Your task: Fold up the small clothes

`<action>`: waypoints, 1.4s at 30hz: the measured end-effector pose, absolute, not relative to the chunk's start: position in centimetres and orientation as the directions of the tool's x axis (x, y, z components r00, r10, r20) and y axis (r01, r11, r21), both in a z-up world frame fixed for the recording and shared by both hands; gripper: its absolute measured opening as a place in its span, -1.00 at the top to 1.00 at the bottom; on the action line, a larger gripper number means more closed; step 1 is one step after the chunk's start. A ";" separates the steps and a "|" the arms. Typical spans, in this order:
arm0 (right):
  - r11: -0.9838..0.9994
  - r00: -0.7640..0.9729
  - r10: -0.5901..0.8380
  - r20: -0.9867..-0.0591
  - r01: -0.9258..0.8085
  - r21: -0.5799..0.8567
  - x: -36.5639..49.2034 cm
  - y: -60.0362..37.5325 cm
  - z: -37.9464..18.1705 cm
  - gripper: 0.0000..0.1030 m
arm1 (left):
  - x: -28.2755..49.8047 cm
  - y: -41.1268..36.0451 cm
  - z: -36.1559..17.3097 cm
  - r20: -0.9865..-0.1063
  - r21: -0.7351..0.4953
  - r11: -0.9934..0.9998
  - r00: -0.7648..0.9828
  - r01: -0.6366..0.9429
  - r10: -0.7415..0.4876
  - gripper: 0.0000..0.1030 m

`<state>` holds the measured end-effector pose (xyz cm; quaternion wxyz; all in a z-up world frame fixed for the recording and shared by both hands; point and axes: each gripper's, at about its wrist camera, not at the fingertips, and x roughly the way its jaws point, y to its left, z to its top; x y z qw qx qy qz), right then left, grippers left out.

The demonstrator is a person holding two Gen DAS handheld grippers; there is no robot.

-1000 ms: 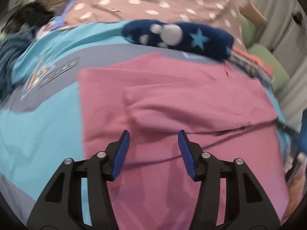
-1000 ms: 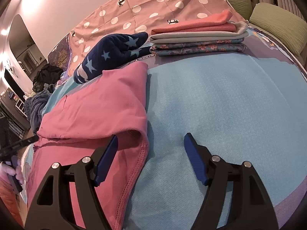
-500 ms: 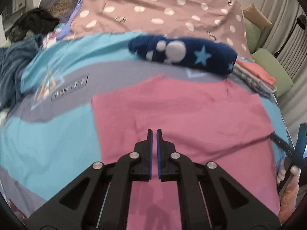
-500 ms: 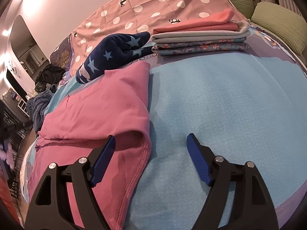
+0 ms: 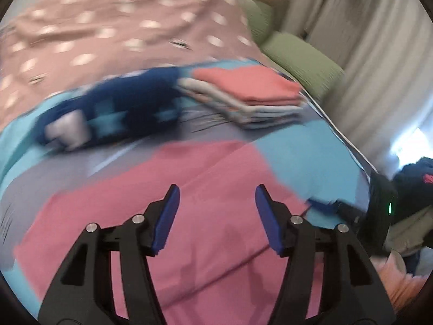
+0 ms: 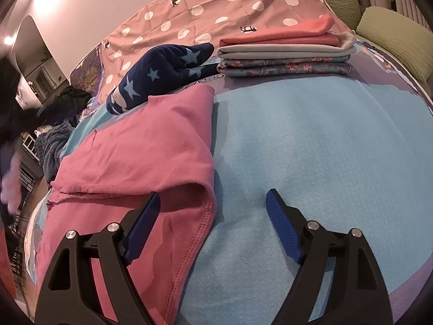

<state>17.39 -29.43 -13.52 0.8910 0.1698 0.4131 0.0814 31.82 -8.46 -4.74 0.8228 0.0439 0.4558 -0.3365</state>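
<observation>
Garment: we see the pink garment [image 6: 140, 146] folded on the blue blanket [image 6: 311, 146], left of centre. Our left gripper [image 5: 215, 211] has just been opening, spread above the pink cloth, nothing pinched. Our right gripper [image 6: 212, 214] straddles the hemmed edge, jaws wide, not pressing. Folded stack [image 6: 284, 54] lies beyond.

1 pink garment [image 6: 140, 146], 1 navy star garment [image 6: 162, 73], 1 folded stack [image 6: 284, 51] approx 4 items, 2 green cushions [image 6: 397, 40].
</observation>
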 end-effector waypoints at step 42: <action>0.899 0.662 0.300 -0.686 0.045 0.436 16.7 -31.1 -13.4 -0.27 | 34.5 -8.7 -3.4 -0.780 -0.191 0.841 0.442 0.506 -0.444 -0.03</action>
